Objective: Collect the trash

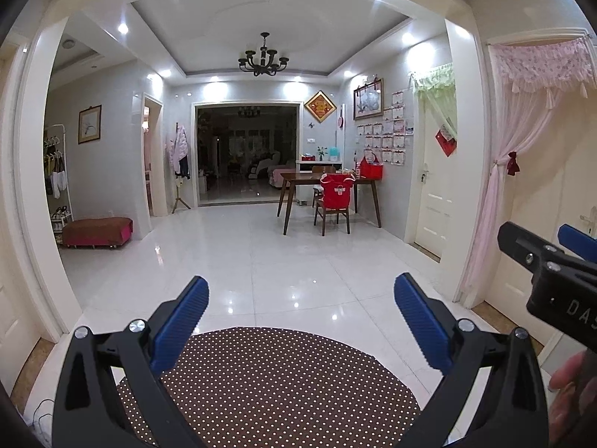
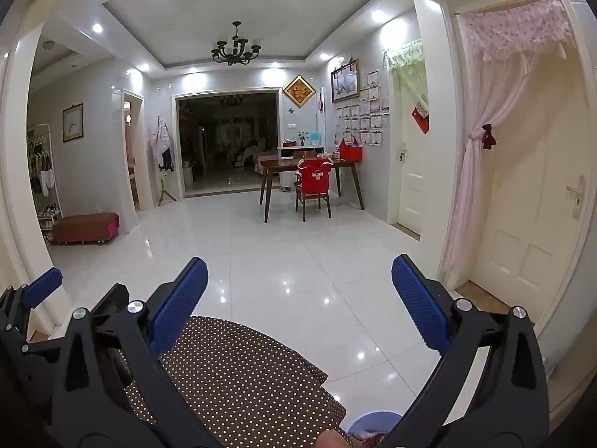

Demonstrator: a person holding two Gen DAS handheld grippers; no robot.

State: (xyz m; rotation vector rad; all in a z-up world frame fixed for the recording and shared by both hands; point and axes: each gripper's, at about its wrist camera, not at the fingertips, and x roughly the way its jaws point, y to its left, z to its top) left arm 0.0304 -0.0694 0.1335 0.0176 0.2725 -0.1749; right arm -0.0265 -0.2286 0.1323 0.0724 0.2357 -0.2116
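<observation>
No trash shows in either view. My left gripper (image 1: 300,291) is open and empty, held above a round brown polka-dot cushion (image 1: 268,384). My right gripper (image 2: 298,283) is open and empty too, above the same cushion (image 2: 231,373). The right gripper also shows at the right edge of the left wrist view (image 1: 552,261), and the left gripper shows at the left edge of the right wrist view (image 2: 41,287). A blue bin rim (image 2: 373,423) peeks out below the right gripper.
A glossy white tiled floor (image 1: 261,261) stretches ahead. A wooden table (image 1: 328,183) with a red-covered chair (image 1: 334,198) stands at the far right. A red bench (image 1: 97,231) sits at the left. A curtained door (image 2: 522,186) is close on the right.
</observation>
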